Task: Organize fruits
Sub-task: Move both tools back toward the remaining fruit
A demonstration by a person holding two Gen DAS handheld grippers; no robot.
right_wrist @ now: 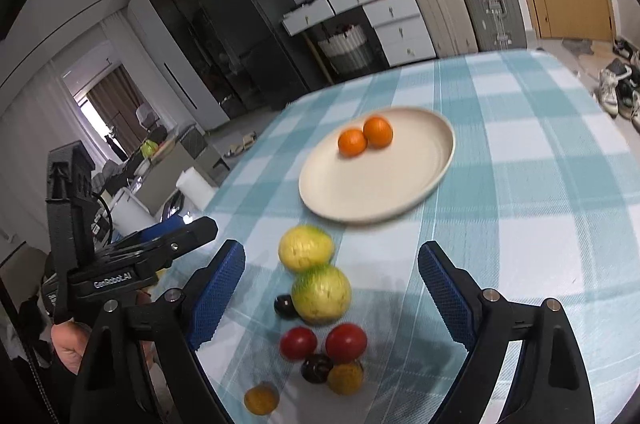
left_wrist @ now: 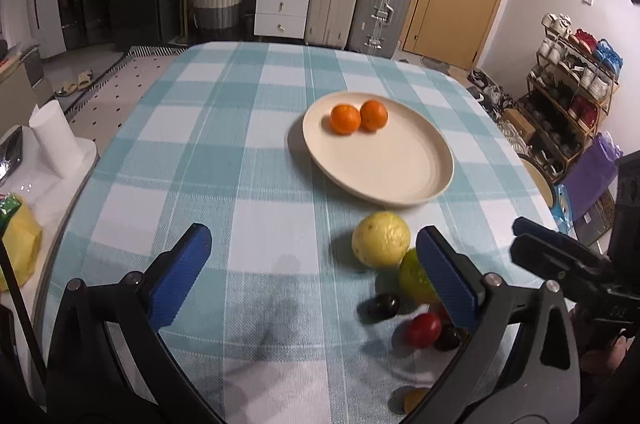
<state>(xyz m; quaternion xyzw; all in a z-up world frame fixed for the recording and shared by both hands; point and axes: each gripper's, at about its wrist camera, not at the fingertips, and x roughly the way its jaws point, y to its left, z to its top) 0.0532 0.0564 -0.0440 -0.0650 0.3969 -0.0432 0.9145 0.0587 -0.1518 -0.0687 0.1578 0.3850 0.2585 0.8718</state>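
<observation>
A cream plate (left_wrist: pixel 400 168) (right_wrist: pixel 404 184) on the checked tablecloth holds two oranges (left_wrist: pixel 345 119) (right_wrist: pixel 378 132). In front of it lie two yellow-green guavas (left_wrist: pixel 381 239) (right_wrist: pixel 321 294), two red tomatoes (right_wrist: pixel 346 343), dark plums (left_wrist: pixel 383 305) (right_wrist: pixel 316 368) and small yellow-orange fruits (right_wrist: pixel 261 399). My left gripper (left_wrist: pixel 316 270) hovers open over bare cloth, with the fruit pile beside its right finger. My right gripper (right_wrist: pixel 332 298) stands open over the pile, the near guava between its fingers but untouched. Each view shows the other gripper at its edge.
The table's left edge drops to a white side stand (left_wrist: pixel 52 144) with a paper roll. Suitcases (left_wrist: pixel 360 4), drawers and a door stand beyond the far edge. A shoe rack (left_wrist: pixel 572 96) lines the right wall. A hand (right_wrist: pixel 68 348) holds the left gripper.
</observation>
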